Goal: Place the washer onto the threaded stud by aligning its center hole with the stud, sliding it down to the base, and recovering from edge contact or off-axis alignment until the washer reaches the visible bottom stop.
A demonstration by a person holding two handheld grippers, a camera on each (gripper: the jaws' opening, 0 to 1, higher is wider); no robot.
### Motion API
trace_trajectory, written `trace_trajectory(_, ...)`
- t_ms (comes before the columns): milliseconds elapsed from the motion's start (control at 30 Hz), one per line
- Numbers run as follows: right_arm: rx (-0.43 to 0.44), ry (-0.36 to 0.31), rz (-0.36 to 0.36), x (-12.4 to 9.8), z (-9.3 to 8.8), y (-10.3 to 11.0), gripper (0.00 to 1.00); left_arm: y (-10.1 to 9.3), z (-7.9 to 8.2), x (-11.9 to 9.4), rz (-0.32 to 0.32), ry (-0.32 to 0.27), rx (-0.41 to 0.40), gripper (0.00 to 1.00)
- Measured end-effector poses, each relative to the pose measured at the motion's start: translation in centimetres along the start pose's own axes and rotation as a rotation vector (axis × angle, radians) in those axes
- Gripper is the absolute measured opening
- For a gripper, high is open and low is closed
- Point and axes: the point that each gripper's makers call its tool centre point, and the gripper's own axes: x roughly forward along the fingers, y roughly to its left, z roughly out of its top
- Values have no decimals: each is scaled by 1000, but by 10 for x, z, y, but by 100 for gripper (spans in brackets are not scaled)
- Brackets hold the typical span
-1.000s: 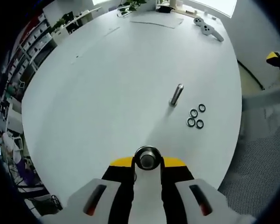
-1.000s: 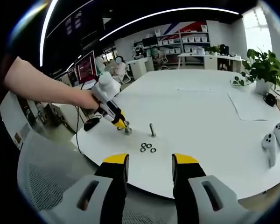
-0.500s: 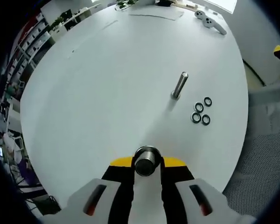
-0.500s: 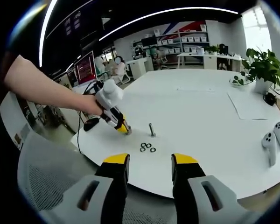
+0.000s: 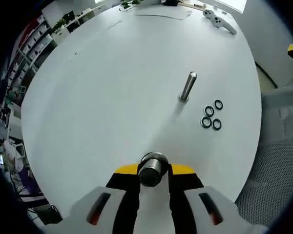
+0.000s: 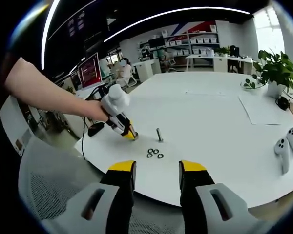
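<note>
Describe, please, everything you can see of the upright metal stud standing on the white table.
The slim silver metal stud stands upright and free on the round white table, with a slightly wider rounded top and a faint shadow at its foot. No washer sits on it. Four small dark ring washers lie clustered beside it, apart from it. In the right gripper view it appears as a short pin near the table's near edge.

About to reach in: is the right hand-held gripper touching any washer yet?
Apart. In the right gripper view the open right hand-held gripper hangs off the table's near edge, with bare white table between it and the washers.

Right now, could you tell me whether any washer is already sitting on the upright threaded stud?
No, the four washers lie flat on the table beside the stud, whose shaft is bare.
</note>
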Motion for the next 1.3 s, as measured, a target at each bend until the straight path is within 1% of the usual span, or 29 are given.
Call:
trace_trajectory(400, -2, 5, 2, 0, -1, 0, 37, 3, -6, -2, -1, -15, -24, 20)
trace_trajectory(633, -2, 8, 3, 1, -1, 0, 37, 4, -11, -4, 0, -6, -37, 20)
trace_trajectory(833, -3, 4, 1, 1, -1, 0, 37, 18, -20, -6, 39, 0, -43, 23)
trace_trajectory(967, -3, 4, 3, 1, -1, 0, 37, 23, -24, -8, 44, 2, -68, 23)
trace_trajectory(1100, -2, 3, 2, 1, -1, 0, 37, 30, -31, -6, 55, 25, -77, 22)
trace_trajectory(1167, 1, 2, 1, 0, 0, 0, 37, 34, -36, -6, 55, 37, -94, 19)
trace_trajectory(1300, 1, 2, -1, 0, -1, -1, 37, 40, -39, -7, 63, 35, -119, 20)
